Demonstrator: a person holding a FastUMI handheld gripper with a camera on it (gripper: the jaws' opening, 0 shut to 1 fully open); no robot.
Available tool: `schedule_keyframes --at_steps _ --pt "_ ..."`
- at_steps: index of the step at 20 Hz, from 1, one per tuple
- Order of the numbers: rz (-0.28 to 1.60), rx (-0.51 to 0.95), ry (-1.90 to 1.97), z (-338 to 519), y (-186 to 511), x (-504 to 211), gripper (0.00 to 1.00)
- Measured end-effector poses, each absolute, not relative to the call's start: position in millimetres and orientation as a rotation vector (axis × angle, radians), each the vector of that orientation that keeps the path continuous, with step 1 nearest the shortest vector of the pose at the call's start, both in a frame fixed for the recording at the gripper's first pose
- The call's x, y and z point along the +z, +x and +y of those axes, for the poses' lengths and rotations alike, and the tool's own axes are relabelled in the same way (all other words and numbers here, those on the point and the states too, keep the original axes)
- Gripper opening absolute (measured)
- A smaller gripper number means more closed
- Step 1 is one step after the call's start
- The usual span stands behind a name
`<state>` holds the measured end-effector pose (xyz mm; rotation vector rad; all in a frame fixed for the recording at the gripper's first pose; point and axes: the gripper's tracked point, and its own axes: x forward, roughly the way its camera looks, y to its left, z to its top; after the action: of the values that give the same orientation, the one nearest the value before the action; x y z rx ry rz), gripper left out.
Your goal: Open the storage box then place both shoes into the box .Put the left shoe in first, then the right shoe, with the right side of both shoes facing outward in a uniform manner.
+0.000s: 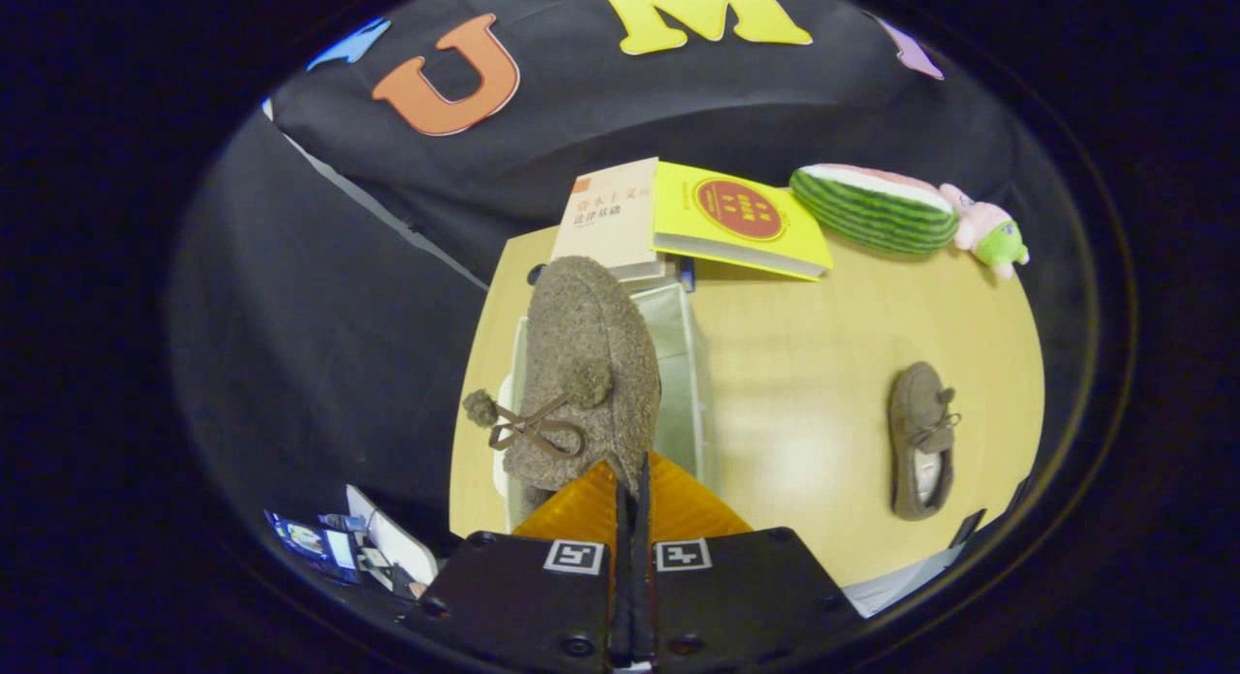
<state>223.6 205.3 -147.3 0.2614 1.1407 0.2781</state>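
- Counting the things: two brown fuzzy shoes, two books, two soft toys and one pale storage box (690,364) on the yellow table (823,364).
- The fingers (630,490) point forward and are pressed together, pinching the heel end of the nearer shoe (586,364), which hangs over the open box.
- That shoe has a woolly surface, a bow of brown lace and pompoms.
- The other shoe (920,442) lies on the table, well apart from the box.
- Beyond the box sit a beige book (608,217) and a yellow book (741,219), then a watermelon toy (872,209) touching a pink toy (988,230).
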Motion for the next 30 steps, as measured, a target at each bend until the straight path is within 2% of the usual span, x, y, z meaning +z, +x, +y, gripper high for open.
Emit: schedule_keyframes --at_steps 8,12,18,22,28,30 --pt "1.095 0.251 0.293 272.7 237.2 -209.6 0.06" --pt "1.11 0.179 0.315 275.1 236.1 -234.2 0.06" --pt "1.109 0.189 0.298 277.8 241.5 -257.2 0.06" --pt "1.085 0.265 0.291 287.5 241.5 -256.9 0.16" --pt "1.047 0.282 0.195 273.9 228.1 -228.8 1.0" --pt "1.046 0.284 0.175 267.4 219.3 -219.6 1.0"
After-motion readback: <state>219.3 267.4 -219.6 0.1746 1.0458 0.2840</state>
